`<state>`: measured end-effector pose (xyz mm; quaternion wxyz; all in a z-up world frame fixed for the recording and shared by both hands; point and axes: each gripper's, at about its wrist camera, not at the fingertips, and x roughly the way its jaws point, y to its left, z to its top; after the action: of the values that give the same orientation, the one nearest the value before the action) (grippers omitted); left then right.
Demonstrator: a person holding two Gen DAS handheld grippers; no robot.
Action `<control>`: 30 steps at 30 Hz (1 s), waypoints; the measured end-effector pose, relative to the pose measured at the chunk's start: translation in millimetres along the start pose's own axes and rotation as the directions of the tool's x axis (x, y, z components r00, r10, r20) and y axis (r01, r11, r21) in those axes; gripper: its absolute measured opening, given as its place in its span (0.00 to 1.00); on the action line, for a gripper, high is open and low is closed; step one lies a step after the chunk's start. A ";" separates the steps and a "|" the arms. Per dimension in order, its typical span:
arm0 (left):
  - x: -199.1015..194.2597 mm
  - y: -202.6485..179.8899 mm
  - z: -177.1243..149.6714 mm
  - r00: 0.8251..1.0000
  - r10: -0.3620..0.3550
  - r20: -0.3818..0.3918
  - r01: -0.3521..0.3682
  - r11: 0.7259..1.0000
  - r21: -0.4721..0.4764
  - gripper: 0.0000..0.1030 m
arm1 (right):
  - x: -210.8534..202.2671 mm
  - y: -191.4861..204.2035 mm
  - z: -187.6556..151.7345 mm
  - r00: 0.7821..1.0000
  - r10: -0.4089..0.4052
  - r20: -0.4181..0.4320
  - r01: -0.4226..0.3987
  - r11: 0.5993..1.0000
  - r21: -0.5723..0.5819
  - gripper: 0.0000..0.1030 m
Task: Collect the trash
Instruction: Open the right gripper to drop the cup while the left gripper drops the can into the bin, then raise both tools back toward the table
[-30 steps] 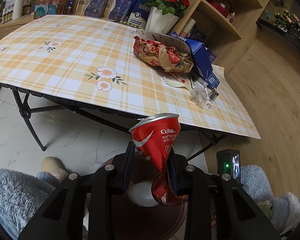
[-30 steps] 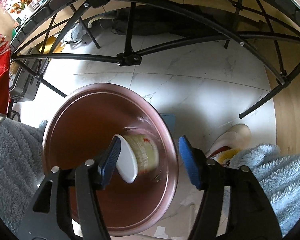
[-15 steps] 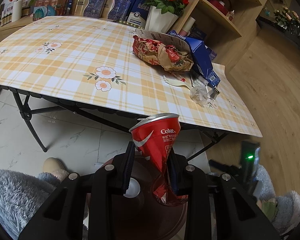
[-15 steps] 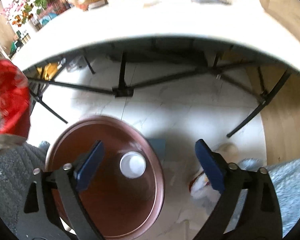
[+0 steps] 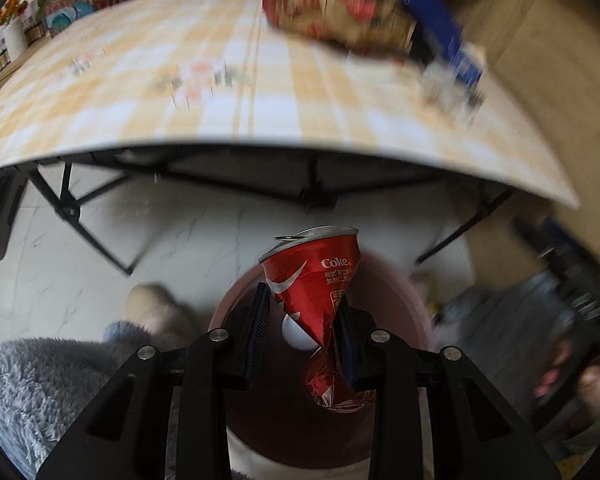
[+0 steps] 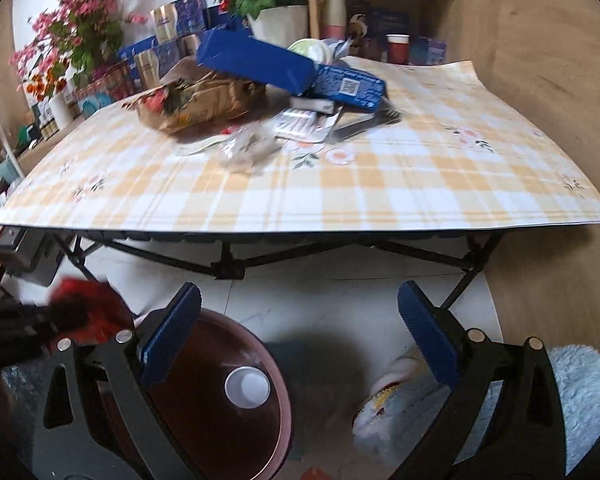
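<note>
The right hand-held gripper (image 6: 300, 332), its jaws just spread apart, has risen from the cup (image 6: 247, 386) dropped in the bin (image 6: 276, 364), while the left hand-held gripper (image 5: 304, 320) stays clamped on the crushed can (image 5: 316, 276).

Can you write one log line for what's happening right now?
left gripper: shut on crushed Coke can, over bin | right gripper: open, empty | cup: in bin
</note>
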<state>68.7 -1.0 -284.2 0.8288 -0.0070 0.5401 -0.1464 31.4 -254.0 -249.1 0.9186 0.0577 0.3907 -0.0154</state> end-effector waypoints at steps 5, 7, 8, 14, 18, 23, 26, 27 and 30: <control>37.3 -1.9 -5.7 0.984 0.069 -0.165 -0.065 0.997 0.031 0.30 | 5.4 -9.5 -1.9 1.000 -0.011 -0.021 0.011 0.999 0.033 0.94; 50.8 -3.2 -9.6 0.970 0.091 -0.223 -0.081 0.995 0.055 0.30 | 7.8 -10.3 -2.1 1.000 -0.020 -0.023 0.021 0.999 0.037 0.94; 55.2 -4.1 -11.1 0.966 0.099 -0.239 -0.086 0.994 0.063 0.30 | 8.9 -11.4 -2.4 0.999 -0.022 -0.025 0.023 0.999 0.043 0.94; 72.7 -6.9 -16.4 0.938 0.134 -0.319 -0.112 0.990 0.085 0.30 | 11.6 -18.6 -3.6 0.999 -0.022 -0.035 0.024 0.997 0.072 0.94; 74.8 -1.4 -17.2 0.934 0.107 -0.341 -0.094 0.994 0.057 0.35 | 12.9 -19.6 -3.7 0.999 -0.023 -0.039 0.025 0.997 0.079 0.94; 69.4 0.9 -13.9 0.943 0.078 -0.323 -0.079 0.997 0.010 0.57 | 13.6 -18.6 -3.9 0.999 -0.020 -0.045 0.023 0.997 0.080 0.94; 58.9 6.0 -10.3 0.960 0.050 -0.276 -0.062 0.998 -0.034 0.61 | 14.0 -19.6 -3.6 0.999 -0.019 -0.044 0.023 0.996 0.084 0.94; 54.4 7.4 -8.6 0.966 0.041 -0.254 -0.055 0.997 -0.049 0.63 | 14.1 -20.1 -3.4 0.999 -0.019 -0.044 0.023 0.996 0.088 0.94; 35.6 11.6 -2.4 0.989 -0.007 -0.151 -0.009 0.995 -0.104 0.67 | 13.9 -21.4 -1.6 0.998 -0.034 -0.052 0.040 0.994 0.103 0.94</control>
<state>82.5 1.6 -319.0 0.7841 -0.0390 0.6082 -0.1177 38.4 -274.8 -262.2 0.9039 0.0985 0.4132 -0.0513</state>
